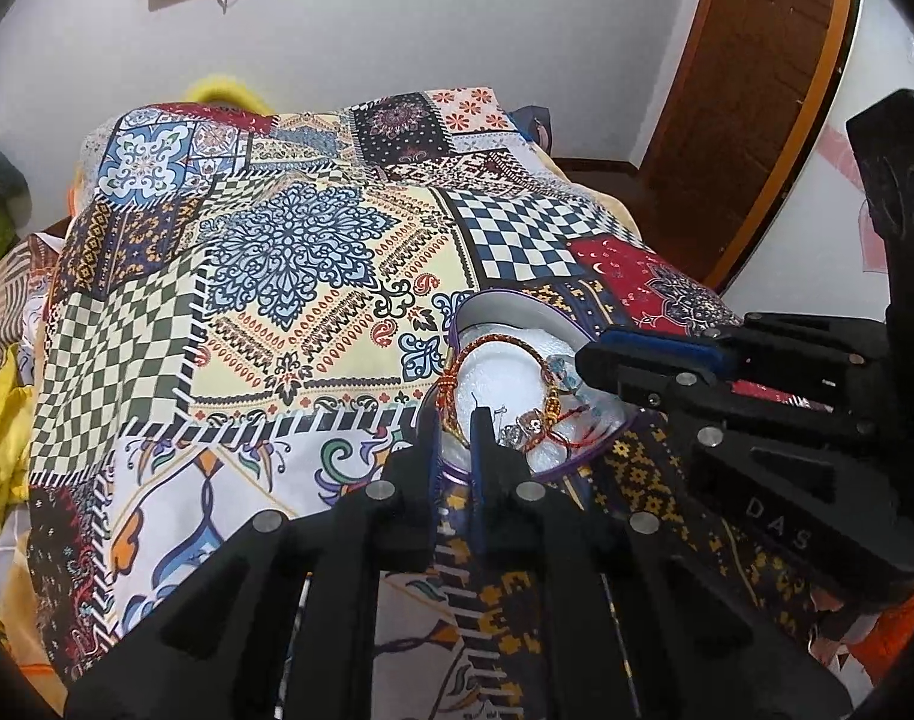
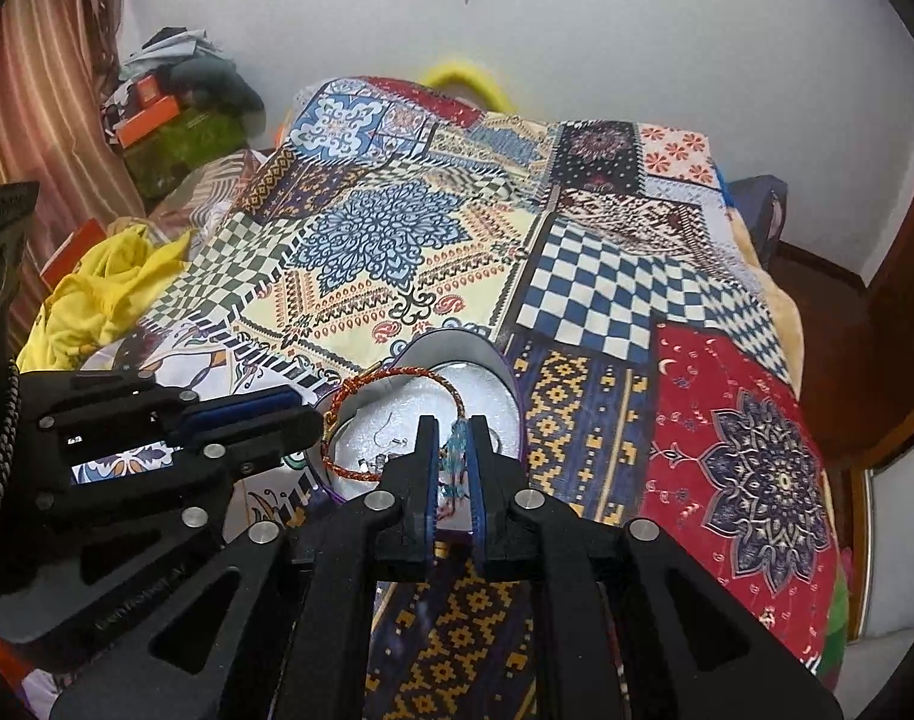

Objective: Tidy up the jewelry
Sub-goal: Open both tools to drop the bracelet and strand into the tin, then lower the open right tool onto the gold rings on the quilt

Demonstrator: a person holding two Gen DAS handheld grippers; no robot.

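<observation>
A: We see a round white dish with a purple rim (image 1: 505, 312) resting on the patchwork-print bedspread (image 1: 289, 276). Everything else we place from that dish.

B: Agreed. Lying across the dish's white inside is a red-and-gold braided cord bracelet (image 1: 457, 372), its loop reaching from the dish's near rim up toward its far wall.

A: Our left gripper (image 1: 457, 438) sits at the near rim of the dish. Its two blue-padded fingers (image 1: 481, 438) stand a narrow gap apart, with the dish rim showing between them. Whether they pinch that rim we cannot tell.

B: In the right wrist view, our right gripper (image 2: 454, 450) is over the dish's near edge, jaws nearly together, and a tasselled blue-bead piece (image 2: 455, 450) hangs clamped between them.

A: From the left view that same gripper reaches in at the dish's right side.

B: Also inside the dish: a thin silver earring hook (image 2: 391, 429) on the white floor, and beside the bracelet a small charm on red thread (image 1: 538, 420).

A: Left of the dish, well apart, a crumpled yellow cloth (image 2: 103, 294) lies off the bedspread.
</observation>
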